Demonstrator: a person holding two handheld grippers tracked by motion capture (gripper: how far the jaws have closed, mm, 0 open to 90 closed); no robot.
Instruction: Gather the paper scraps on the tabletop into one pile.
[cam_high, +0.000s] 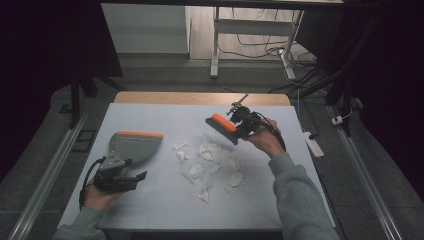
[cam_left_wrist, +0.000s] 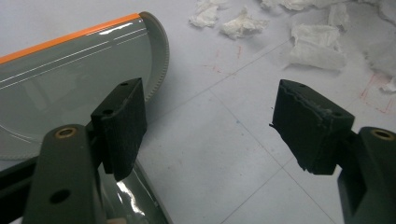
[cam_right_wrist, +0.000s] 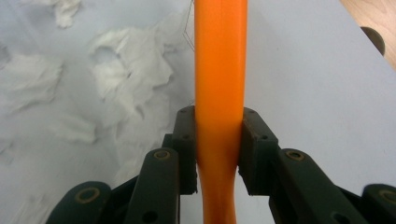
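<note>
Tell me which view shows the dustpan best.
The high view: the whole grey dustpan with its orange lip lies on the table, left of the paper scraps. The left gripper view shows just part of its tray and orange edge beside one jaw of the left gripper.

Right claw (cam_high: 239, 126) clamps brush (cam_high: 221, 128) above paper scraps (cam_high: 209, 165) mid-counter (cam_high: 165, 200); left claw (cam_high: 131, 176) gapes near dustpan (cam_high: 133, 146), near left.

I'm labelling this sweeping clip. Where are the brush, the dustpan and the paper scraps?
brush (cam_high: 222, 125): high view, on its orange back.
dustpan (cam_high: 131, 147): high view, on its grey tray.
paper scraps (cam_high: 210, 152): high view, on a crumpled white piece.
</note>
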